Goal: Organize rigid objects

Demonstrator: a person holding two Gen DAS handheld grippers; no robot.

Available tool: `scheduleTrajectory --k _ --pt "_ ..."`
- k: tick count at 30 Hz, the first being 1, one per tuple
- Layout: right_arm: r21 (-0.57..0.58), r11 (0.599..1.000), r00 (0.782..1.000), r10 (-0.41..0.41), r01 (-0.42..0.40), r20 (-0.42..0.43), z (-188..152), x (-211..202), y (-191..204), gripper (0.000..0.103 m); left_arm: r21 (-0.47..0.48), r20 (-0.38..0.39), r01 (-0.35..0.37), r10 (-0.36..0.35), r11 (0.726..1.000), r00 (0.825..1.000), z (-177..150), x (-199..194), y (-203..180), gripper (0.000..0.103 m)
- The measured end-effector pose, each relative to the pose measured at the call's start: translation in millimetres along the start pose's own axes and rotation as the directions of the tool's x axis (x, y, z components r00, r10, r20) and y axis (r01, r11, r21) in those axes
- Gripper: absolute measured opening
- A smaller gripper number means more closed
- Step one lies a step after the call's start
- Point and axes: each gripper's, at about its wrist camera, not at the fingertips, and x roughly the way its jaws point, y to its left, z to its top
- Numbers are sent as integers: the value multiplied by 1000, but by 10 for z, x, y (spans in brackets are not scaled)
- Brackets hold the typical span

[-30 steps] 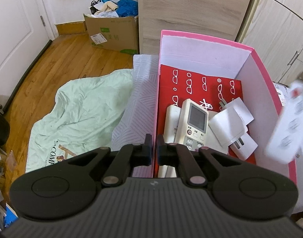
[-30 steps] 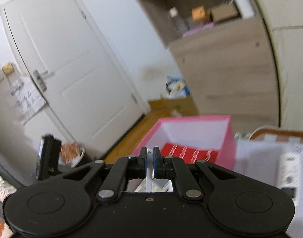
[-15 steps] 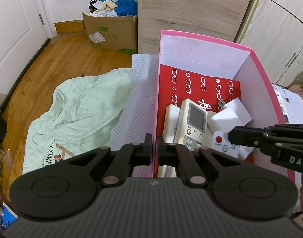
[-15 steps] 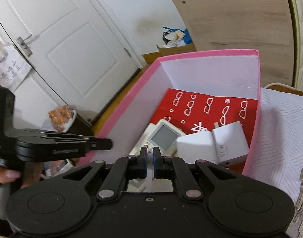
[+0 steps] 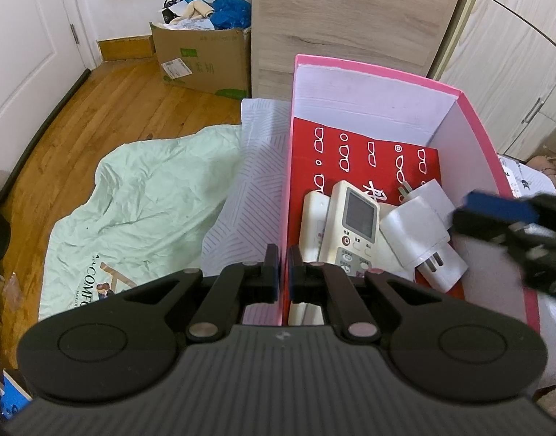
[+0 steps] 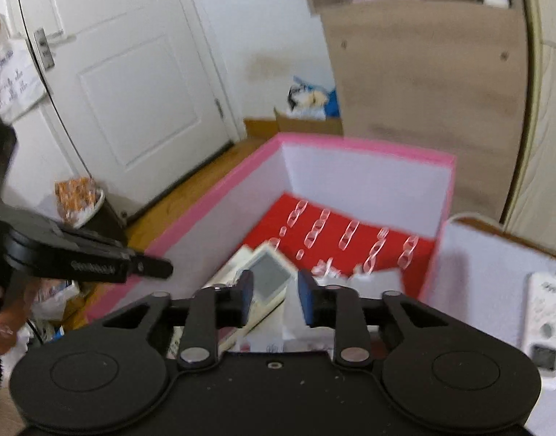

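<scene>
A wooden floor (image 5: 107,109) with a pale green quilt (image 5: 140,210) lay left of the pink box (image 5: 379,72). The left gripper (image 5: 283,272) pinched the box's left wall. Inside lay the screen remote (image 5: 356,229) and white plug adapters (image 5: 418,234). Over the box's right side, the right gripper (image 6: 274,299) was opening, empty; another white remote (image 6: 545,327) lay right of the box, lengthwise, nearer that gripper.

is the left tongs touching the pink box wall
Touching. The left wrist view shows the left tongs shut on the pink box, near side wall between the pads.
</scene>
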Motion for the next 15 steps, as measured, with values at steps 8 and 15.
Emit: scheduleTrajectory --k 8,15 --pt "-32 993 994 -109 110 9 41 -638 -278 46 -11 0 0 0 1000 1000 2 -1 -2 4" --pt "-15 984 981 -178 177 -76 -207 -788 -742 47 -28 -20 9 -9 1000 1000 13 16 28 4"
